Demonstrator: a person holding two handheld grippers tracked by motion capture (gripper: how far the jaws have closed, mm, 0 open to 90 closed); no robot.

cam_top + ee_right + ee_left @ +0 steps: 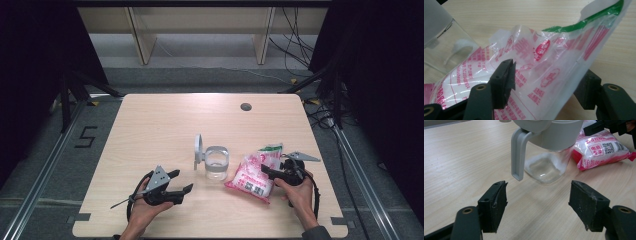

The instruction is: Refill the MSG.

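bag: pink-and-white printed plastic bag of white granules (251,176), green strip at its top, lying on the pale wooden counter (150,130) just right of the jar; top end lifted off the wood in the right gripper view (554,65); no cut or opening to be made out
jar: clear glass jar (217,164) with grey plastic collar and hinged grey lid (198,149) standing open; upright at the counter's middle, close beside the bag; touching or not, cannot tell; empty as far as the left gripper view (546,167) shows
right gripper: right gripper (268,172) reaching over the bag's upper part; black fingers (503,82) roughly two-thirds open, straddling the crinkled film; near pad at the film, far pad behind it; firm pinch not yet visible, so bag judged between the fingers, not gripped
left gripper: left gripper (181,183) held low over the counter, left of the jar and apart from it; fingers (494,205) wide open, holding nothing, aimed toward the jar's handle and base
done: jar lid open; bag brought beside the jar; right fingers placed around it
left: probably grasping and lifting the bag, steadying the jar, opening the bag, pouring the granules in, closing the lid; still early, by this reading
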